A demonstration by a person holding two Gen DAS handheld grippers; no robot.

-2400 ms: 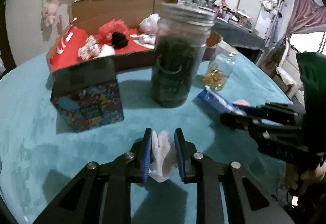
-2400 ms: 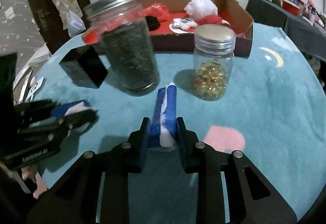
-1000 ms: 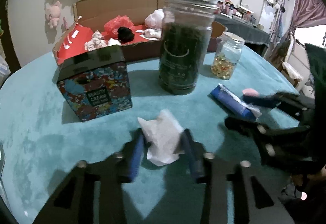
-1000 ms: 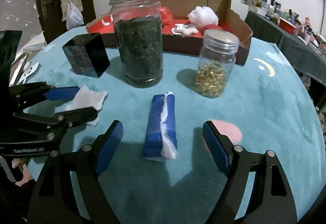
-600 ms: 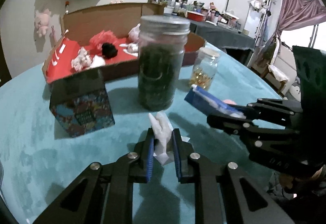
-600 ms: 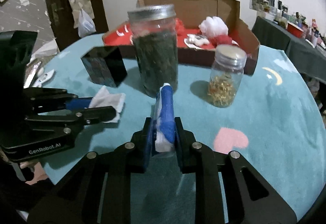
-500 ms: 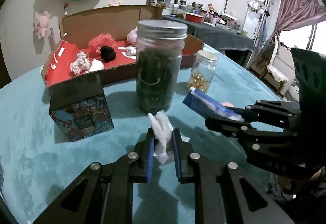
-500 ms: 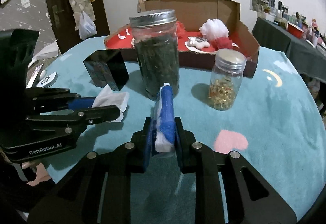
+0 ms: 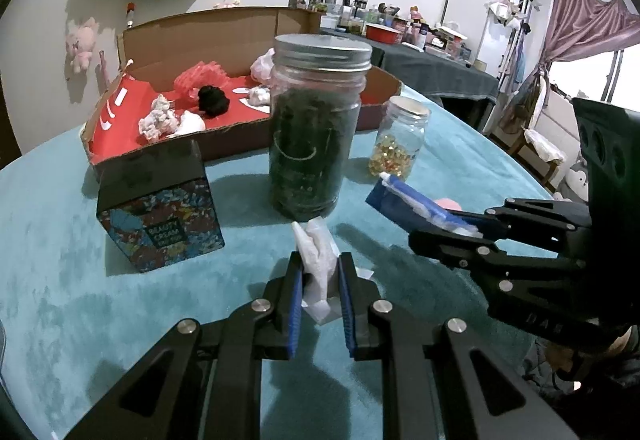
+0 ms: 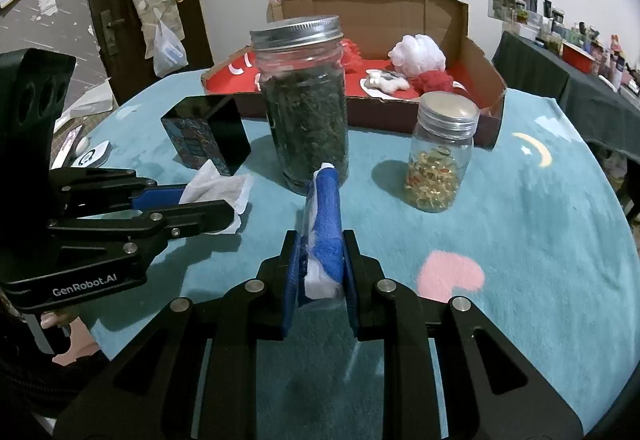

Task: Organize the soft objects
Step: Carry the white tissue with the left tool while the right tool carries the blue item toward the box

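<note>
Now the left claw point(image 9: 319, 282) is closed on a white tissue point(image 9: 316, 260), which sticks up crumpled between its blue pads, lifted above the teal table point(image 9: 80, 280). The right claw point(image 10: 320, 272) is clamped on a blue pack point(image 10: 325, 224) with white wadding showing at its ends, the pack pointing forward and up, off the table. Both claws are side by side, near each other, in front of a tall jar point(image 10: 302, 108) of dark green stuff with a metal lid. Right of it stands a small jar point(image 10: 440, 156) of yellow beads. A dark patterned box point(image 9: 158, 202) sits left of the tall jar. Behind them lies an open carton point(image 10: 480, 56) with a red floor, holding a white puff point(image 10: 418, 54), red and black puffs and small pale bits.
</note>
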